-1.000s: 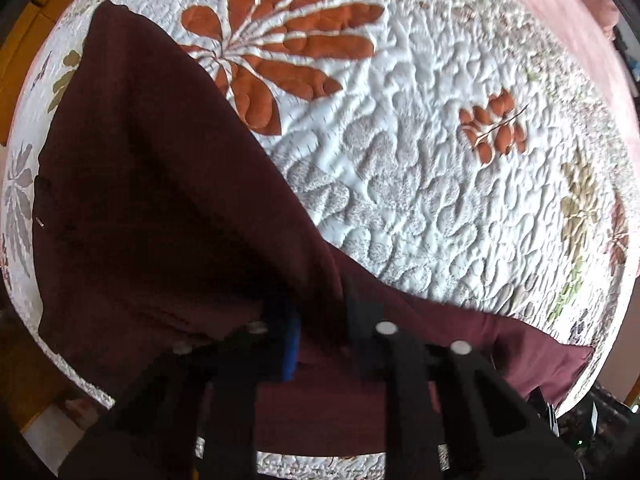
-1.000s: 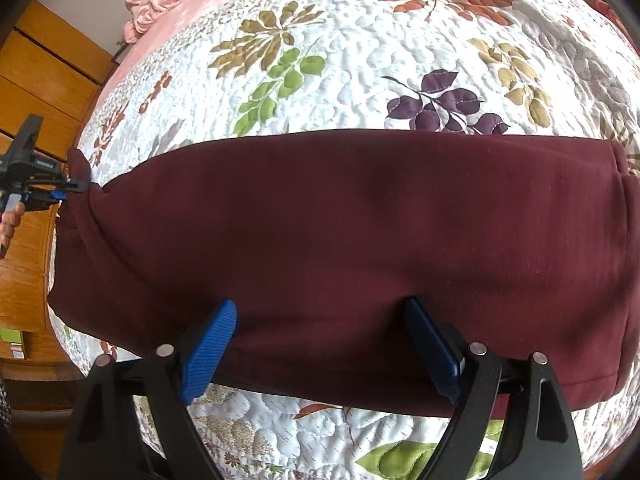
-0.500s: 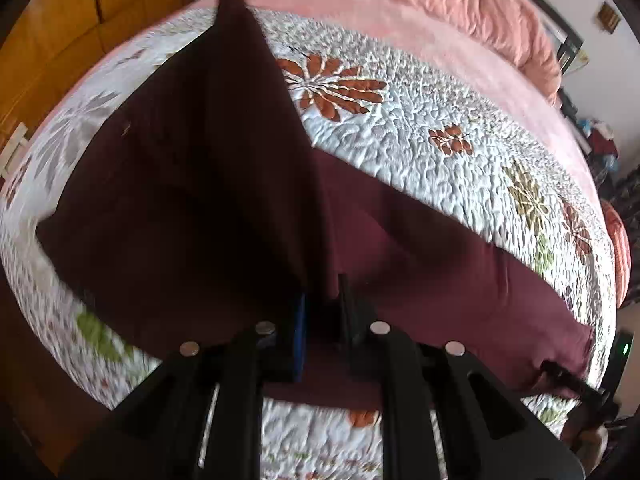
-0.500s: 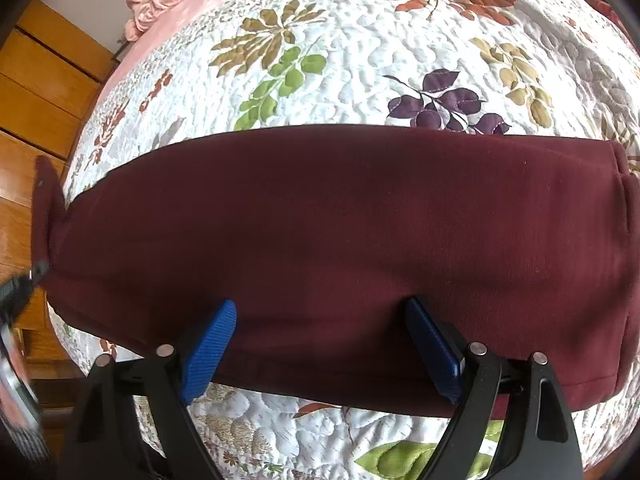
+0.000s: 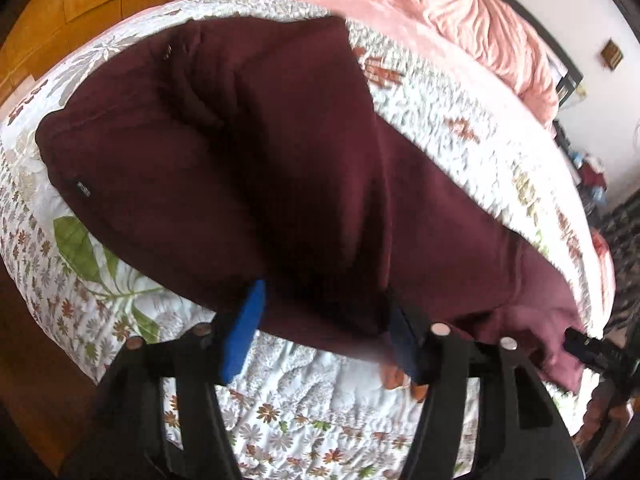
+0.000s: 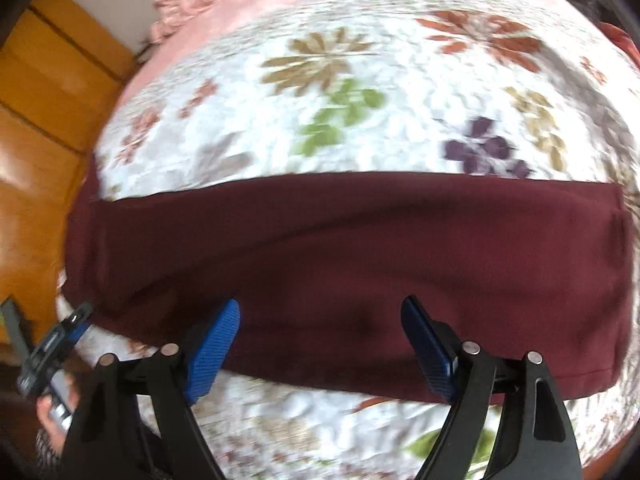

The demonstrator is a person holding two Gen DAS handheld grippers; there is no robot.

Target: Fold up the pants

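since the earlier frame, left gripper point(image 5: 324, 328) is opening, its pads releasing maroon pants point(image 5: 248, 152) now lying ahead on floral quilt point(image 5: 328, 408); right gripper point(image 6: 320, 344) is hovering, jaws apart, narrowing slightly, above pants.

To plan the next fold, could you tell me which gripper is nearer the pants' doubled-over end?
Left. The left gripper, jaws opening, straddles that end's near edge; the right gripper hovers farther along the pants.

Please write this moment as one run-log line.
left gripper: opening, over pants | right gripper: closing, over pants | quilt
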